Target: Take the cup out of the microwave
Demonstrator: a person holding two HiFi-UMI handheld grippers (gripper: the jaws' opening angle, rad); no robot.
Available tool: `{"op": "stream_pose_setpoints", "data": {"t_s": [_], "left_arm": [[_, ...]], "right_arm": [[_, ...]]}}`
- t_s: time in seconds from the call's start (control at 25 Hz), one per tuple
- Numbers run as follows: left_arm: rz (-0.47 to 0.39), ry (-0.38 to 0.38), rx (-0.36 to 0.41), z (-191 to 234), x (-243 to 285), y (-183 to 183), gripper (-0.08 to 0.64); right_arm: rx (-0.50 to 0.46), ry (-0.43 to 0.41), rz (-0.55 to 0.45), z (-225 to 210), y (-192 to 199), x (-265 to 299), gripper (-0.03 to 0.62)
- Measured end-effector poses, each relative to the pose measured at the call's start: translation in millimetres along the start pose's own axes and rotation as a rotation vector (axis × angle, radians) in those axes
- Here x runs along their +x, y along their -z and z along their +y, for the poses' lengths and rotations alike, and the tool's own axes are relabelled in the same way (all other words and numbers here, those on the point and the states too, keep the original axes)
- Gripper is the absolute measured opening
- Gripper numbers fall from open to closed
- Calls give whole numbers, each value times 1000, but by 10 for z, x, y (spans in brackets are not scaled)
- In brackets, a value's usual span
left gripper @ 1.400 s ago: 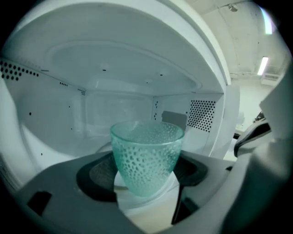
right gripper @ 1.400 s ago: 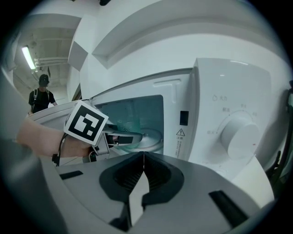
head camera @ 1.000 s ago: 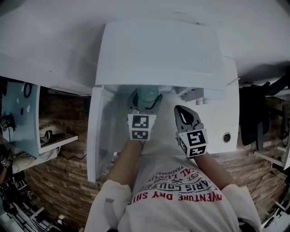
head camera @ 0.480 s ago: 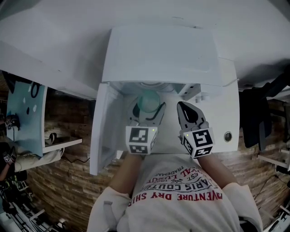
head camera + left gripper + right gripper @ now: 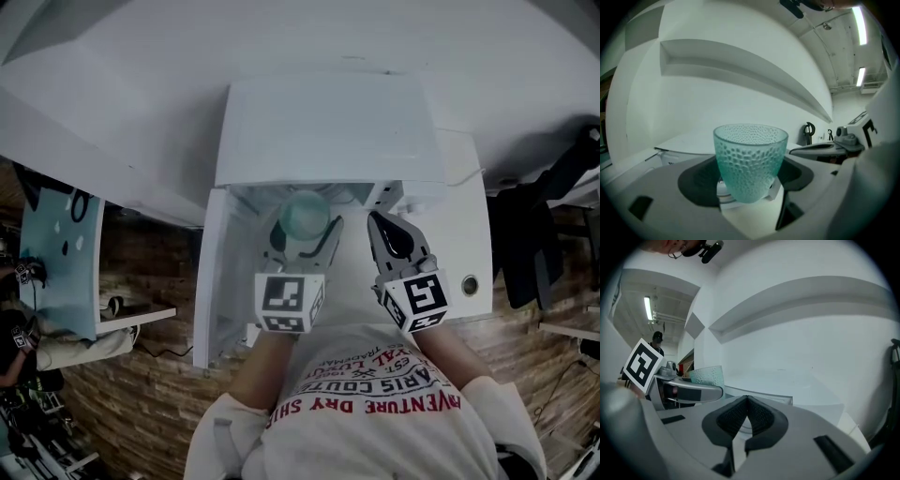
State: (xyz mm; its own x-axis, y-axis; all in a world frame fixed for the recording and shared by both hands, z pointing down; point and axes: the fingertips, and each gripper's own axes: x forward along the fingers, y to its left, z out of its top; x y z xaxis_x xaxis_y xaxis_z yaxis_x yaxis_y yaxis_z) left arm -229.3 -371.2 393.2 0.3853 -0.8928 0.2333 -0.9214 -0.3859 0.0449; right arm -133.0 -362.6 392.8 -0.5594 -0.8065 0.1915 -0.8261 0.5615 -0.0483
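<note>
A teal dimpled glass cup [image 5: 306, 214] stands upright between the fingers of my left gripper [image 5: 305, 231], which is shut on its lower half. In the left gripper view the cup [image 5: 750, 157] fills the middle, with the dark pads [image 5: 696, 180] against its sides. It hangs in front of the white microwave [image 5: 328, 122], outside the cavity and about level with the top. The microwave door [image 5: 214, 281] hangs open at the left. My right gripper [image 5: 386, 232] is beside the cup on the right, shut and empty; its ribbed pads [image 5: 759, 416] meet. The cup [image 5: 708, 376] also shows at its left.
The microwave's control panel with a round knob [image 5: 469, 284] is on the right. A long white shelf [image 5: 740, 70] runs along the wall behind. Dark clothing [image 5: 525, 234] hangs at the far right. A low shelf with clutter [image 5: 122, 314] stands at the left.
Both grippers have risen in front of the microwave, the left one carrying the cup up with it. The right gripper stays shut beside it.
</note>
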Motion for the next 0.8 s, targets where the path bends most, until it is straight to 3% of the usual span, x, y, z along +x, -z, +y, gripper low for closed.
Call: {"op": "stream_pose_setpoints", "data": {"t_s": [0.8], "left_arm": [[19,-10,-12,27,20,29,368]], "right_arm": [[-18,-4,-15,-13,-20,39,12]]}}
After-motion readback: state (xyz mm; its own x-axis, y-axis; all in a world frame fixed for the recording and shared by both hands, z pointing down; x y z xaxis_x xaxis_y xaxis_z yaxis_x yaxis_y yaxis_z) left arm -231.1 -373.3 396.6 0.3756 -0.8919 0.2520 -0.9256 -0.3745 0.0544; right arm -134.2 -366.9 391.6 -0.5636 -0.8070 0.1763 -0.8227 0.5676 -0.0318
